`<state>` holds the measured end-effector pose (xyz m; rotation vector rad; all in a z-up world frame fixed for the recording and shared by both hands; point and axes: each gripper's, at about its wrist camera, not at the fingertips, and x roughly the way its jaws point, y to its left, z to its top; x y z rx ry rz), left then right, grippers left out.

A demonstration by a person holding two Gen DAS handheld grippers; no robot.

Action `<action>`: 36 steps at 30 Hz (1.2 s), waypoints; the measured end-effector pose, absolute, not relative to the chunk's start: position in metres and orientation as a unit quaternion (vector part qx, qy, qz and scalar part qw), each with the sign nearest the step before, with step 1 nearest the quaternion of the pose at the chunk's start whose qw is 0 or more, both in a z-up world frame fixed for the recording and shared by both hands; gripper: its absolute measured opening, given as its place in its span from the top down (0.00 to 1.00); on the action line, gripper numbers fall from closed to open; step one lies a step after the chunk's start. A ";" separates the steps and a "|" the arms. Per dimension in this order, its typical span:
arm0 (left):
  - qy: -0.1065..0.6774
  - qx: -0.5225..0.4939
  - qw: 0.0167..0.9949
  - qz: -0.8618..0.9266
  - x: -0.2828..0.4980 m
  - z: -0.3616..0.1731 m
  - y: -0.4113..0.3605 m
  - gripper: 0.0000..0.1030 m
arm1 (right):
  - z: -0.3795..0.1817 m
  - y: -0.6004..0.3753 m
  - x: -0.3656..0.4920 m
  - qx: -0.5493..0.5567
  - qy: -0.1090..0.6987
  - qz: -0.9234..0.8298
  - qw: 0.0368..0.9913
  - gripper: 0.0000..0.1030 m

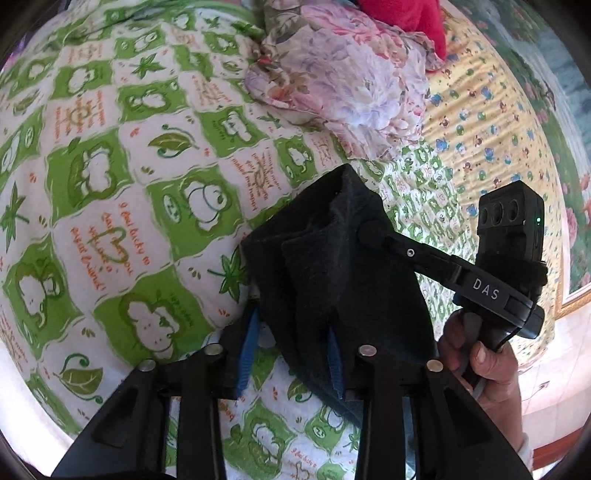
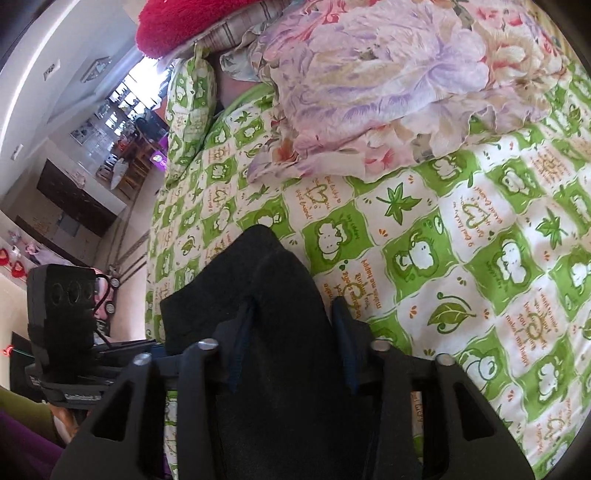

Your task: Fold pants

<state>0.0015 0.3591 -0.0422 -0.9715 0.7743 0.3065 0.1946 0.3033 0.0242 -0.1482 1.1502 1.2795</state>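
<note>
**Both tongs on the pants, over the bed**

Your left tongs (image 1: 291, 350) have black pants (image 1: 332, 266) between the blue pads (image 1: 246, 350). The cloth bunches up in front of the camera and drapes down over the right pad. The left pad stands clear of the cloth in the left view, so you cannot tell whether the tongs are clamped on it or just around it.

Your right tongs (image 2: 291, 350) are closed on the same pants (image 2: 266, 291); the fabric fills the whole gap between the pads (image 2: 240, 350) and runs back under the camera. In the left view the tip of the right tongs (image 1: 373, 230) is buried in the cloth's right edge, with your right hand (image 1: 480, 354) on the handle.

The pants hang bunched between the two tools, above the bed (image 1: 110, 184) with its green-and-white frog sheet. A floral quilt (image 1: 343, 81) lies crumpled further up the bed, with a red blanket (image 1: 406, 18) behind it. To the right of the sheet is a yellow printed cover (image 1: 480, 122).

No containers in view.
</note>
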 end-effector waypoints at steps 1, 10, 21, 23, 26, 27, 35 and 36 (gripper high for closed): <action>0.362 -0.450 0.804 0.143 0.002 -0.042 0.359 0.75 | 0.024 0.303 0.195 -0.061 0.506 0.564 0.649 0.69; 0.358 -0.417 0.825 0.135 0.009 -0.014 0.341 0.85 | 0.054 0.273 0.184 -0.037 0.473 0.572 0.669 0.78; 0.318 -0.352 0.877 0.080 0.013 0.059 0.288 0.85 | 0.108 0.192 0.167 0.043 0.413 0.577 0.703 0.80; 0.313 -0.340 0.885 0.066 0.014 0.070 0.276 0.85 | 0.116 0.173 0.164 0.056 0.403 0.577 0.708 0.80; 0.305 -0.316 0.897 0.042 0.019 0.088 0.251 0.85 | 0.126 0.146 0.158 0.076 0.386 0.573 0.719 0.81; 0.303 -0.309 0.901 0.029 0.021 0.094 0.240 0.85 | 0.129 0.134 0.156 0.085 0.379 0.571 0.723 0.81; 0.307 -0.253 0.916 -0.047 0.036 0.119 0.165 0.85 | 0.132 0.052 0.144 0.155 0.338 0.552 0.746 0.81; 0.310 -0.242 0.918 -0.055 0.038 0.120 0.153 0.85 | 0.132 0.044 0.142 0.162 0.335 0.551 0.747 0.81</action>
